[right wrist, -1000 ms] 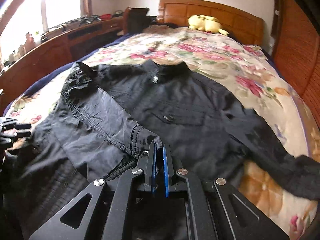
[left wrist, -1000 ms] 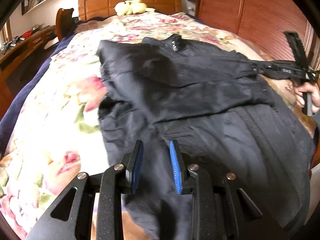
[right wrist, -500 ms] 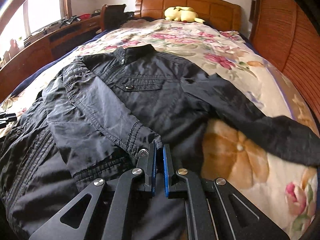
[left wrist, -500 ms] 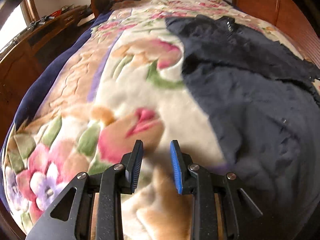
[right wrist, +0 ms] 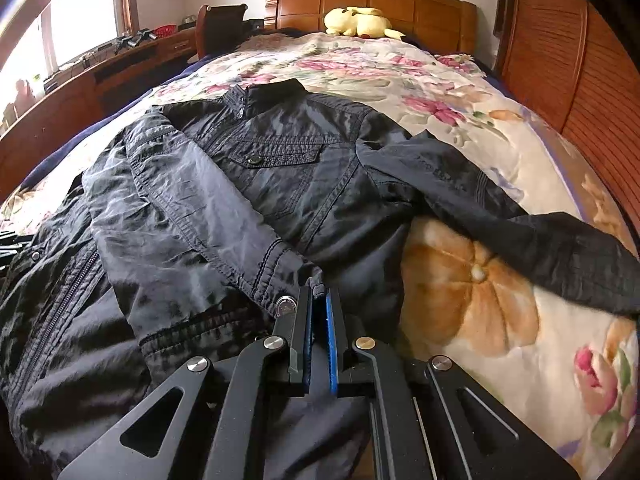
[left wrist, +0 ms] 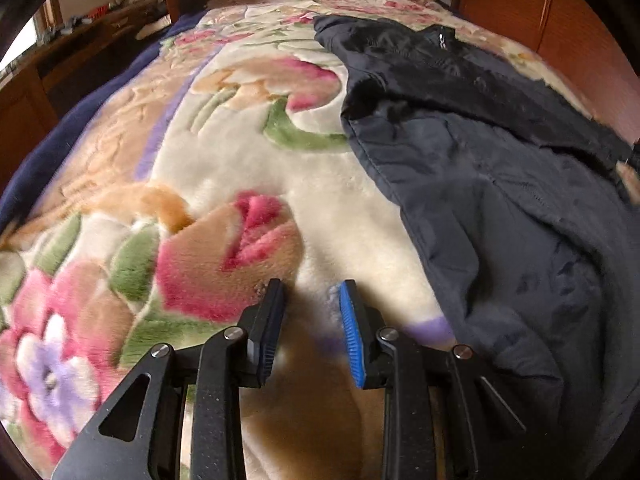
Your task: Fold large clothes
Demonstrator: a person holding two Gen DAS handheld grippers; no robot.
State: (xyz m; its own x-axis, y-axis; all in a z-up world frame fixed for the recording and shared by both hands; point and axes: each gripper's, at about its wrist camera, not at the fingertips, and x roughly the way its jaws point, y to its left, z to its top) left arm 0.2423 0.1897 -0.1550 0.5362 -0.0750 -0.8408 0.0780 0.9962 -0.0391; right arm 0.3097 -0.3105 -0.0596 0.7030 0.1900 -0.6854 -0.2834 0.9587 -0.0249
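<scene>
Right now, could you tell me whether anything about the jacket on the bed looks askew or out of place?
The black jacket lies unevenly: one sleeve is folded across the front, its cuff pinched in the right gripper, while the other sleeve sprawls out over the floral blanket. The left gripper is open over bare blanket.

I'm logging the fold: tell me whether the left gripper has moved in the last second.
Yes. The left gripper has swung left off the jacket, which now lies to its right, and hangs open over the bare floral blanket.
</scene>
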